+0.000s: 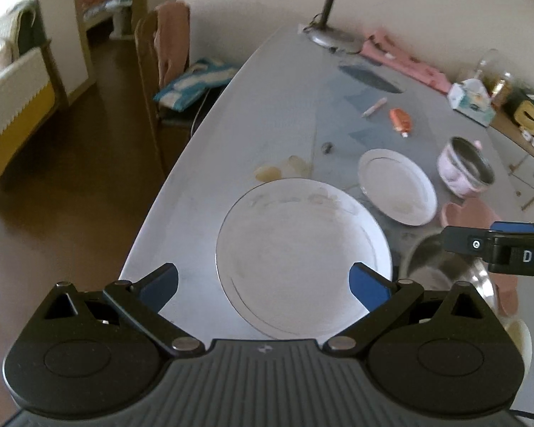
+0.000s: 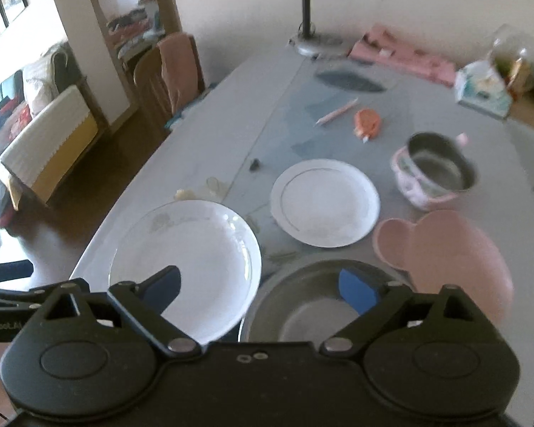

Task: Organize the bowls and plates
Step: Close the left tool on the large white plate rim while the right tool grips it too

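Blk tongs (image 1: 263,281); blue pads (image 1: 365,284); silver pivot screws; ribbed grey housing.

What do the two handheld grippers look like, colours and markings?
Both are matte black. The left gripper and right gripper each have a ribbed dark grey body, round side housings, silver pivot pins, linkage arms and blue finger pads. Seen side-on, the right one shows white lettering "DAS".

My left wrist camera sits above the table's (image 1: 203,163) near edge, tilted steeply down over the large white plate (image 1: 302,256), close below it. My right wrist camera looks the same way from just to the right, over the steel bowl (image 2: 309,302). Both views share that plate, the smaller plate (image 2: 324,202), the pink bowl (image 2: 445,245) and the desk lamp (image 1: 334,32) at the far end.
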